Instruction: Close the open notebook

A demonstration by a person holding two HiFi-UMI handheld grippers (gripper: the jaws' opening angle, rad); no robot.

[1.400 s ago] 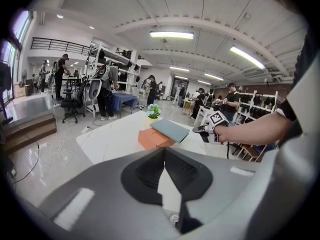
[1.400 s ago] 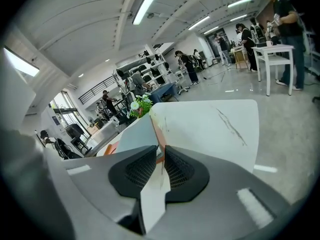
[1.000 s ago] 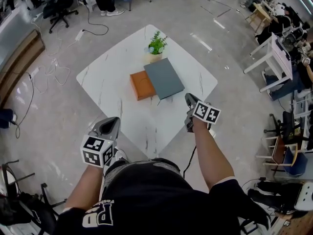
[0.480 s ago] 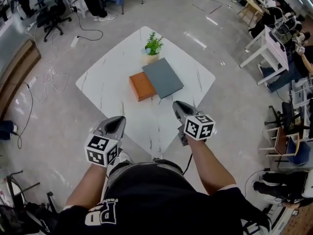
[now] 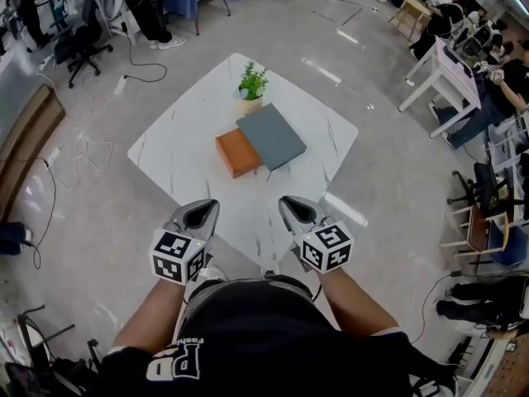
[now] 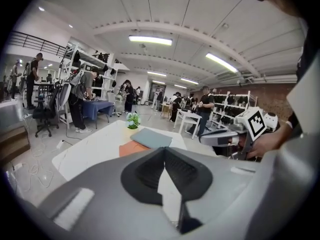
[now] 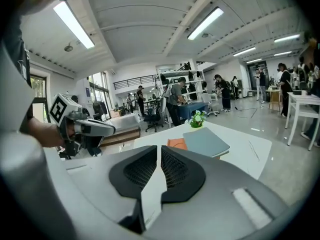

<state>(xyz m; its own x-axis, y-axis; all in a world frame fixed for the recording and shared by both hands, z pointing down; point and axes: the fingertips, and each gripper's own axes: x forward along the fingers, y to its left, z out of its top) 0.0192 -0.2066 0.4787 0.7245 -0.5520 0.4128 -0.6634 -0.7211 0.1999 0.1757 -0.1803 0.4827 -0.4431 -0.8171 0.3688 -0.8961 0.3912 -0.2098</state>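
The notebook lies near the middle of the white marble table [image 5: 178, 151], its grey cover [image 5: 272, 136] flat and overlapping an orange part [image 5: 235, 153] on its left. Both gripper views show it too: grey cover [image 6: 151, 137], grey cover [image 7: 206, 142]. My left gripper [image 5: 201, 211] hovers over the table's near-left edge, shut and empty. My right gripper [image 5: 293, 207] hovers over the near corner beside it, also shut and empty. Both are well short of the notebook. In the gripper views the left gripper [image 6: 162, 152] and right gripper [image 7: 159, 149] hold nothing.
A small potted plant [image 5: 250, 86] stands just behind the notebook. Around the table are cables [image 5: 74, 143] on the floor, office chairs [image 5: 70, 52], white desks [image 5: 446, 77] at the right and several people at the room's edges.
My right gripper has drawn back from beside the notebook, leftward and toward my body, and now sits level with the left one. The left gripper has barely moved.
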